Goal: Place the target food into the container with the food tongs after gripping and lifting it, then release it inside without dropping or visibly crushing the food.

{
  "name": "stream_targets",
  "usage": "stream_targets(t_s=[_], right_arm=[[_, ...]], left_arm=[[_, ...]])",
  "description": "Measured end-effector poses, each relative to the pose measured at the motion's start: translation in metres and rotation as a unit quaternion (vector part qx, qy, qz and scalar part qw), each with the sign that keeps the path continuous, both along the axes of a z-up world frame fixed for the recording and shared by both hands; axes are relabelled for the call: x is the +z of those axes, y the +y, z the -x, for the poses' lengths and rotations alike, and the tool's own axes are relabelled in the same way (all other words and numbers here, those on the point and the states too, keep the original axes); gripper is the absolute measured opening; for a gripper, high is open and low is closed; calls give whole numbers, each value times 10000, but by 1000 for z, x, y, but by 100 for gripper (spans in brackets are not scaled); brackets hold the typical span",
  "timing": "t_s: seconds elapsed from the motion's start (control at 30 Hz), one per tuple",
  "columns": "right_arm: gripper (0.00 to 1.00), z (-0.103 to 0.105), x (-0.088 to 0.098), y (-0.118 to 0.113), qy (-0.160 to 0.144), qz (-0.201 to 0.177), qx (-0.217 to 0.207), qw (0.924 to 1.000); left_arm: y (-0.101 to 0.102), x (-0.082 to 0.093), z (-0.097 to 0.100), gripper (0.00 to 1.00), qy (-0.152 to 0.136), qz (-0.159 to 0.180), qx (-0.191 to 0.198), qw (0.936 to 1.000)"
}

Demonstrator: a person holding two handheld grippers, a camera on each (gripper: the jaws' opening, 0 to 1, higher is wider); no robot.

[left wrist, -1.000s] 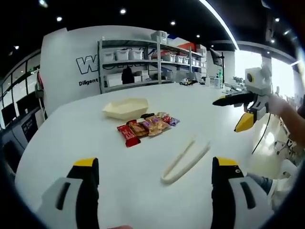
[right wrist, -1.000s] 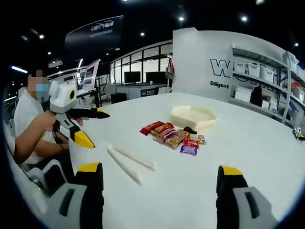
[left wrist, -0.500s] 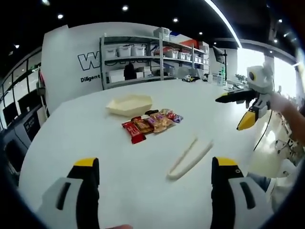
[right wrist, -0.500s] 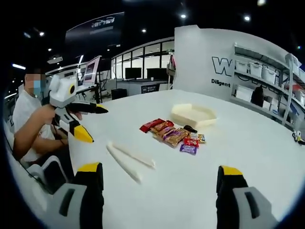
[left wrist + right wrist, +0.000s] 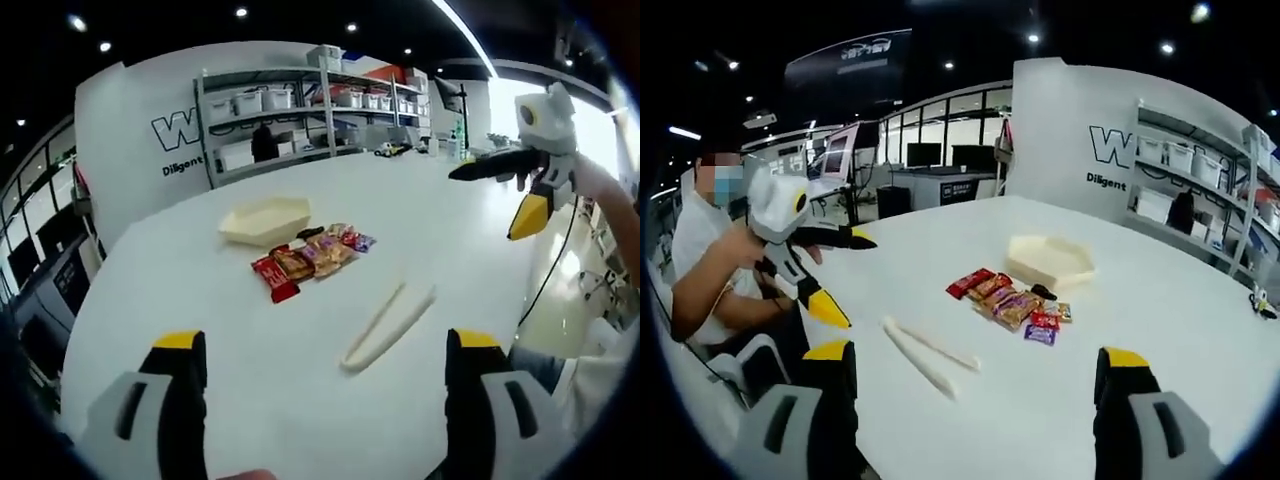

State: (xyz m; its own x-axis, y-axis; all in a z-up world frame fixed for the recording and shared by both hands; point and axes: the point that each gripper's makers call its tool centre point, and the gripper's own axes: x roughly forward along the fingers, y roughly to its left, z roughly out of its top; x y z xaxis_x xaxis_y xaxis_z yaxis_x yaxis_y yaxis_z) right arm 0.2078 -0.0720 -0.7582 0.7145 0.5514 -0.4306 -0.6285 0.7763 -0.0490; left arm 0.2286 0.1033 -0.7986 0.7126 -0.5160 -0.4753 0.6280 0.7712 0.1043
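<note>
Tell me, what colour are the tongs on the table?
Cream-white tongs, clearest in the left gripper view.

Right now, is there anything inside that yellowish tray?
The tray looks empty as far as its inside shows; its near wall hides part of the floor. The snack packets lie beside it on the table.

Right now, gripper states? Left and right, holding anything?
Left gripper: open, holding nothing, above the table.
Right gripper: open, holding nothing; the tongs lie untouched on the table.

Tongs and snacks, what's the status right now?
Both tools open, empty, held above the table. Tongs lying untouched. Snacks beside the tray. Nothing in the way.
</note>
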Motion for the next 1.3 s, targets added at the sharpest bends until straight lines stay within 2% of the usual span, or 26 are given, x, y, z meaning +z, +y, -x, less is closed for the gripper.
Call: stream_targets(t_s=[0.13,0.27,0.4,0.47,0.5,0.6,0.83,1.0,1.1,1.17,1.3], right_arm=[[99,-2,12,6,-92,-351,-63,9993],[99,-3,10,-5,-59,-271,-232,9993],[99,-5,2,-10,-119,-28,-271,9996],[99,-6,1,-10,-141,-78,-255,9995],[99,-6,-2,-10,-42,-258,-251,9993],[99,-8,-5,-8,63,-451,-197,9988],[99,-17,-22,-5,118,-316,-146,9993],[99,-24,-35,-1,130,-287,-113,9994],[99,-28,-45,0,163,-276,-95,9994],[99,-29,-49,-1,126,-287,-74,9995],[99,-30,-52,-2,48,-380,-65,9992]], left_arm=[[2,2,-2,98,-4,109,104,9999],[2,-4,1,98,74,-54,51,9999],[0,-3,-2,98,42,6,54,10000],[-1,-3,-3,98,51,48,101,9999],[-1,-3,-2,98,48,80,108,9999],[-2,-8,-1,98,110,96,76,9999],[1,-21,-6,97,111,48,155,9998],[-7,-32,-9,97,78,-28,58,9999],[-10,-29,-9,97,39,2,16,10000],[-16,-25,-10,97,45,164,-48,9998],[-17,-28,-12,97,16,88,-112,9999]])
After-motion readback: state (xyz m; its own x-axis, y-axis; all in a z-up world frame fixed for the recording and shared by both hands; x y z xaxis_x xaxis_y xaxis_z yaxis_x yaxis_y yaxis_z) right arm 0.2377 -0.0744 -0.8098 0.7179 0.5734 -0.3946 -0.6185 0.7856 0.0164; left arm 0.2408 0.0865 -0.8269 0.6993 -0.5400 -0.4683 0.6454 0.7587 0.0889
